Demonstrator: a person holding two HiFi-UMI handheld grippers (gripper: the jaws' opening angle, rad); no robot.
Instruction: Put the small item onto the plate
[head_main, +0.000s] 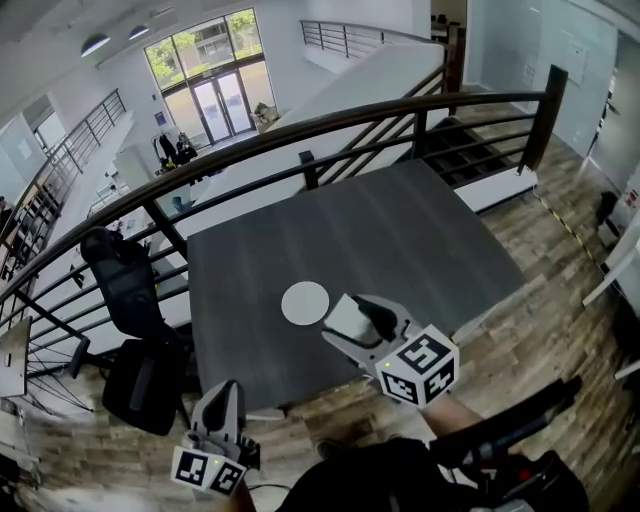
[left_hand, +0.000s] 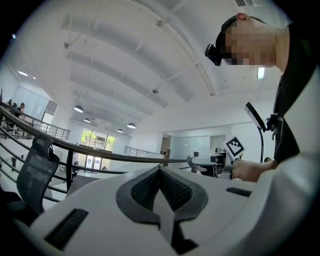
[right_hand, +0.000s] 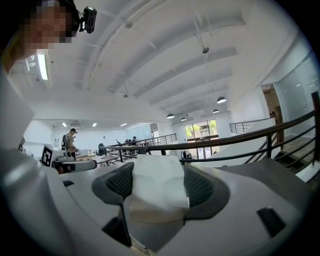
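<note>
Plate (head_main: 305, 303) on table (head_main: 400, 240) — chair (head_main: 125, 290) left, railing (head_main: 310, 170) behind.

In the head view the left tool (head_main: 224, 392) sits at the lower left, pointing up the frame, its jaws pressed together with nothing between them. The right tool (head_main: 348, 318) reaches forward near centre, angled toward the upper left, its jaws wide apart and clamped on a white block (right_hand: 159, 192).

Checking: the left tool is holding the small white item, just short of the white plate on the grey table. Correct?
Wrong tool: the right tool holds the small white item, as the right gripper view shows; the left tool is shut and empty. The rest stands: just short of the white plate on the grey table.
</note>
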